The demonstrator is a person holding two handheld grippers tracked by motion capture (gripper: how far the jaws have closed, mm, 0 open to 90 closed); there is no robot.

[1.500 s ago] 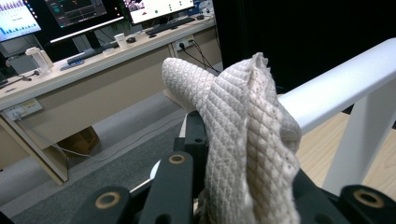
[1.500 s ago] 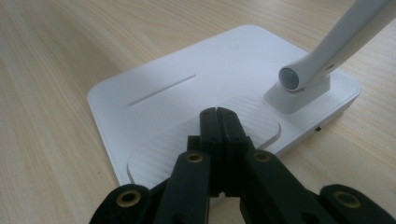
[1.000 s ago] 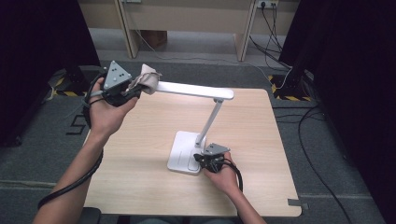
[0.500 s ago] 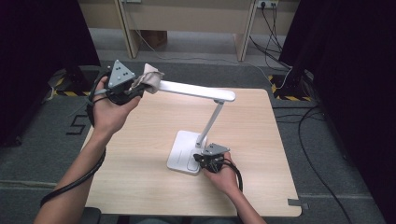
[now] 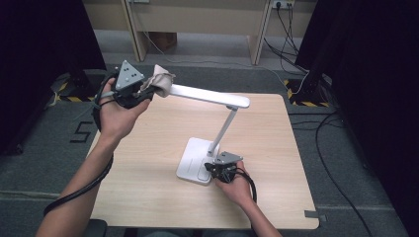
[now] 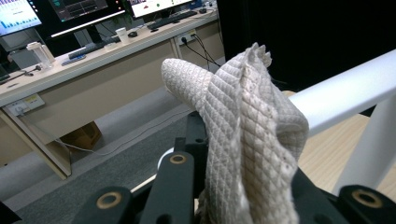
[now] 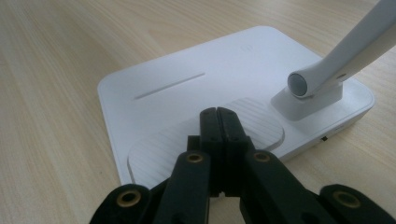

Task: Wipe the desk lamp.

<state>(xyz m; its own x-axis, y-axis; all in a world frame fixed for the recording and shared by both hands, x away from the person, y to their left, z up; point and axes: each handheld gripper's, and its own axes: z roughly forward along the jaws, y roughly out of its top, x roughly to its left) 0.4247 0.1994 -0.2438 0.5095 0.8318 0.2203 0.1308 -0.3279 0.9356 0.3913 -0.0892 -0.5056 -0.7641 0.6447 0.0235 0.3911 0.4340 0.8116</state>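
An office-like lab or recording room is shown. In the upper left of the left gripper view, a long desk (image 6: 93,56) is seen with computer monitors (image 6: 79,10), a keyboard (image 6: 177,17) and a cup (image 6: 122,33) on it, and a cardboard box (image 6: 81,136) is stowed below. Grey carpet (image 5: 44,148) is laid around the light wooden table (image 5: 148,187) in the high view, black curtains (image 5: 365,59) are hung at both sides, yellow-black hazard tape (image 5: 74,98) is stuck at their feet, and cables (image 5: 291,29) are run from a wall socket (image 5: 279,4) at the upper right
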